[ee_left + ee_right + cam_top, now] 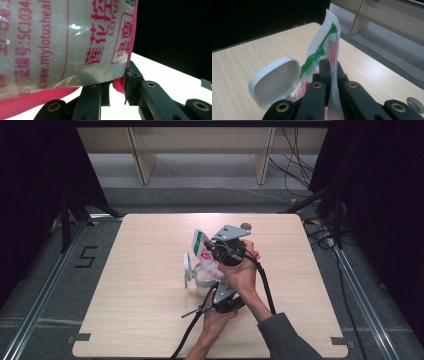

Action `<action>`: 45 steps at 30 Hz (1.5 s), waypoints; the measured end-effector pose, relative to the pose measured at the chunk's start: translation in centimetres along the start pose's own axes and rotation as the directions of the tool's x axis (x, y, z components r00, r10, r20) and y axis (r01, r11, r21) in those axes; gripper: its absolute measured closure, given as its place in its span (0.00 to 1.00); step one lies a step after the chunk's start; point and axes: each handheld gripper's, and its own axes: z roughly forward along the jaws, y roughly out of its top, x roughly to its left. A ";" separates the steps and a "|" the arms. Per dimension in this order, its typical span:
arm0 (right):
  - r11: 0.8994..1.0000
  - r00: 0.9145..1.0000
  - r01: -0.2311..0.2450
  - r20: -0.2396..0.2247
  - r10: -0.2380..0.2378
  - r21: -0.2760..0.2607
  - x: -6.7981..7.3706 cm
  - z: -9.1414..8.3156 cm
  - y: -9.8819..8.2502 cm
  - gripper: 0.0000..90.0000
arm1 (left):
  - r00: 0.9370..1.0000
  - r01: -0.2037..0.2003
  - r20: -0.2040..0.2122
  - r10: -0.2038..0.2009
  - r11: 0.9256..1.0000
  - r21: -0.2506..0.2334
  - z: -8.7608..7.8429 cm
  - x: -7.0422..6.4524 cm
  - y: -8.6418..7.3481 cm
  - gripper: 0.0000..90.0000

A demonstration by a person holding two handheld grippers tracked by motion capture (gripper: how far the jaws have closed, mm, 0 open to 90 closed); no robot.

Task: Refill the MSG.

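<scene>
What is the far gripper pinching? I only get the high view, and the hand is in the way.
Observer: The right gripper is shut on the thin edge of a packet with a green strip.
Operator: And the near one?
Observer: The left gripper pinches the same packet by its pink edge.
Operator: What else is close by?
Observer: A white lid stands open beside the packet, with its hollow side facing the right gripper's camera.
</scene>
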 end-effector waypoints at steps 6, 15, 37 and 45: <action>1.000 1.000 0.017 -0.004 -0.017 0.001 -0.1 0.1 0.1 1.00 | 1.000 -0.003 0.018 0.003 1.000 -0.002 0.2 0.2 0.1 0.85; 1.000 1.000 0.022 -0.004 -0.022 0.002 -0.2 0.1 0.2 1.00 | 1.000 -0.004 0.012 0.004 1.000 -0.006 0.2 0.2 0.2 0.85; 1.000 1.000 0.023 -0.001 -0.023 0.003 -0.1 0.4 0.3 1.00 | 1.000 -0.003 0.006 0.003 1.000 -0.003 0.2 0.1 0.3 0.85; 1.000 1.000 0.010 0.001 -0.010 0.003 0.0 0.3 0.3 1.00 | 1.000 -0.006 0.014 0.006 1.000 -0.009 0.2 0.2 0.4 0.85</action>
